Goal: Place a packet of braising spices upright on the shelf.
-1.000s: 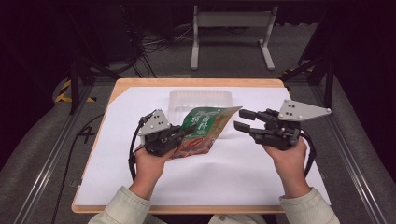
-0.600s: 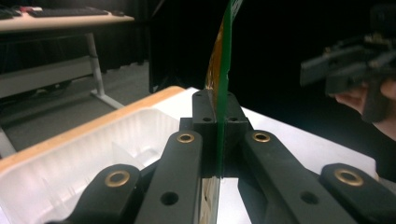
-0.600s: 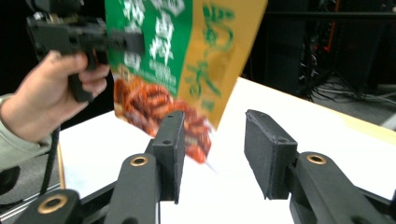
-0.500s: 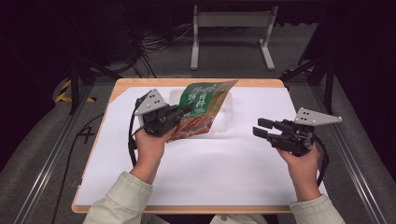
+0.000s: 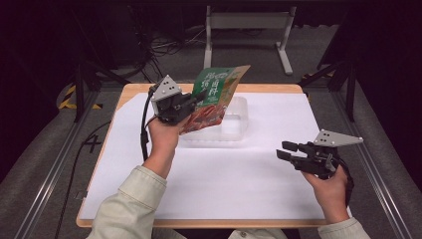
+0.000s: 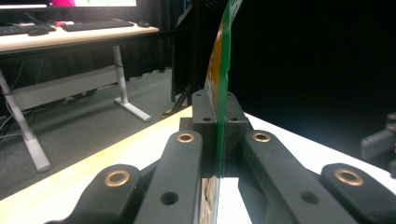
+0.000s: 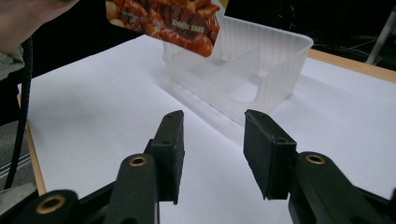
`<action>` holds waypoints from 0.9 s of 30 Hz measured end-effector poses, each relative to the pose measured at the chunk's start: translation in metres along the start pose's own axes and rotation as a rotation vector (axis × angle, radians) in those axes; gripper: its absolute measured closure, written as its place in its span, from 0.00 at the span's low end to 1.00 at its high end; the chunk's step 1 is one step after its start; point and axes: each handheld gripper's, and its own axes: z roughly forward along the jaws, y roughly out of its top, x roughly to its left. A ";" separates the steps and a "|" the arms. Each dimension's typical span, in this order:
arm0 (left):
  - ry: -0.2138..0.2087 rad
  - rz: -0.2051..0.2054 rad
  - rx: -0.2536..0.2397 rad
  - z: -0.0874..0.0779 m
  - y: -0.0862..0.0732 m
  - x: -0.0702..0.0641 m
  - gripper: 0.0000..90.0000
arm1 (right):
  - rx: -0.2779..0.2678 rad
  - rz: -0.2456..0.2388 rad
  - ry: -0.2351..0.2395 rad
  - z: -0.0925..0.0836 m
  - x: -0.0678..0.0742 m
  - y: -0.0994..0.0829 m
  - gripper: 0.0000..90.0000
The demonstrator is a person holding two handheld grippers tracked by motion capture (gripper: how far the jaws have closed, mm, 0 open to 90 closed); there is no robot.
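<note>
The print on the pouch (image 5: 214, 94) is too small to be read in the high view, and in the left gripper view the pouch (image 6: 219, 93) is seen edge-on as a thin green and orange strip, cut off at the top. In the right gripper view only its lower corner (image 7: 168, 21) is caught, with a picture of reddish-brown food. The near wall of the clear tray (image 5: 234, 124) is partly hidden behind the pouch.

The pouch is held above the far left part of the desk (image 5: 209, 184), over the left end of the tray, by the left hand-held gripper (image 5: 191, 102), whose jaws are clamped together on the pouch's left edge. The pouch is tilted, its top corner raised toward the far right. The right hand-held gripper (image 5: 288, 150) is held low over the near right of the desk, well apart from pouch and tray; its jaws are spread with nothing between them.

The pouch is green at the top with pale lettering and red-orange below. The tray is translucent, ribbed and divided into compartments (image 7: 243, 70), and rests on the white sheet covering the desk.
</note>
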 end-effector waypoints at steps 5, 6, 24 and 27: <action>0.005 -0.020 -0.006 0.010 0.003 0.007 0.98 | 0.009 0.017 -0.015 -0.006 -0.001 -0.007 0.65; 0.007 -0.018 -0.007 0.012 0.003 0.008 0.98 | 0.010 0.019 -0.017 -0.008 -0.001 -0.008 0.65; 0.114 -0.056 -0.007 0.034 -0.003 0.033 0.98 | 0.004 0.048 -0.024 -0.015 -0.004 -0.014 0.65; 0.132 -0.065 -0.012 0.039 -0.005 0.035 0.98 | 0.004 0.045 -0.017 -0.014 -0.004 -0.014 0.65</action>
